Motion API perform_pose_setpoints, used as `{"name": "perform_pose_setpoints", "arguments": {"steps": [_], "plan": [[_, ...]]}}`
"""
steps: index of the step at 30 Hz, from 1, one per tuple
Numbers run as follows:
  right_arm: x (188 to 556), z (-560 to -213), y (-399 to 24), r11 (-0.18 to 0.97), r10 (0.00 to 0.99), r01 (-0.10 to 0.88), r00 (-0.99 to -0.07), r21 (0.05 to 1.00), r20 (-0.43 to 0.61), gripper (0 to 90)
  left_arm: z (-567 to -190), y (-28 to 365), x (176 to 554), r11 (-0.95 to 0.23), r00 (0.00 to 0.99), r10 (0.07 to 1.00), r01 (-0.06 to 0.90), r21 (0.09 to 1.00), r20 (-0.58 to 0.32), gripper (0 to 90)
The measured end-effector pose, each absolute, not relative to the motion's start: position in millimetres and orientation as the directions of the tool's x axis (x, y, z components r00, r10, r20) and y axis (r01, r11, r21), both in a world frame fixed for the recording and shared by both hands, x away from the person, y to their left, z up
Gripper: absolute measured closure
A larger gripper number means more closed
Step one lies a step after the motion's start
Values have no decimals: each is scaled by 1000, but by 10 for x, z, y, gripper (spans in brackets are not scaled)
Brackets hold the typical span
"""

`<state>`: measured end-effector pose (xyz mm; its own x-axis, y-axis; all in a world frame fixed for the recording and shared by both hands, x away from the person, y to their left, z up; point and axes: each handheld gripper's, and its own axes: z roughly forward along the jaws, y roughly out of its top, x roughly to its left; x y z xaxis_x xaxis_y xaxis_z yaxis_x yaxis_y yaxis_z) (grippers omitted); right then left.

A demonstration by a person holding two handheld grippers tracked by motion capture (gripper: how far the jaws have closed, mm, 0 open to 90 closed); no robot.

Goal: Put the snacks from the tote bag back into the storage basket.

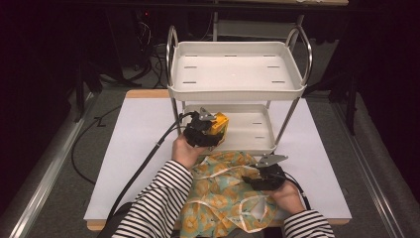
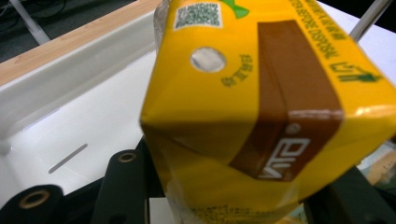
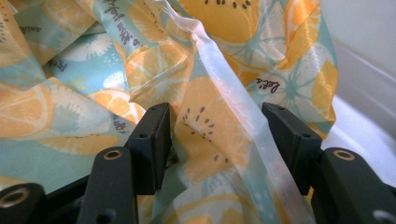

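From the high view, the left hand-held gripper (image 1: 214,130) has a yellow drink carton (image 1: 219,126) pinched over the near edge of the lower tray (image 1: 257,130) of a white cart (image 1: 236,69) sitting on the counter (image 1: 133,148), while the right hand-held gripper (image 1: 255,174) rests on a fruit-print bag (image 1: 223,196) crumpled at the near edge. In the left gripper view the carton (image 2: 261,107) sits clamped between the two black jaws, tilted, with the white tray (image 2: 84,126) behind it. The right gripper view has the jaws spread apart with a fold of the bag (image 3: 210,126) and its pale trim lying between them, though it's hard to tell if the pads actually press on it.
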<state>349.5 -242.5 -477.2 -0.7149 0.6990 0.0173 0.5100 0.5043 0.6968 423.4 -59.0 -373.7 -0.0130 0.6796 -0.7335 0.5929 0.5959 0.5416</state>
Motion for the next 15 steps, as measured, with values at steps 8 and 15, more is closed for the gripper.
{"name": "perform_pose_setpoints", "arguments": {"steps": [8, 15], "plan": [[3494, -4772, -2422, 505, 700, 510, -714, 696, 15, 449, -3756, -592, 4274, 596, -15, 680, 593, 541, -733, 505], [3494, -4770, -2423, 506, 700, 511, -714, 694, 15, 449, -3761, -591, 4341, 607, -26, 681, 580, 543, -732, 505]]}}
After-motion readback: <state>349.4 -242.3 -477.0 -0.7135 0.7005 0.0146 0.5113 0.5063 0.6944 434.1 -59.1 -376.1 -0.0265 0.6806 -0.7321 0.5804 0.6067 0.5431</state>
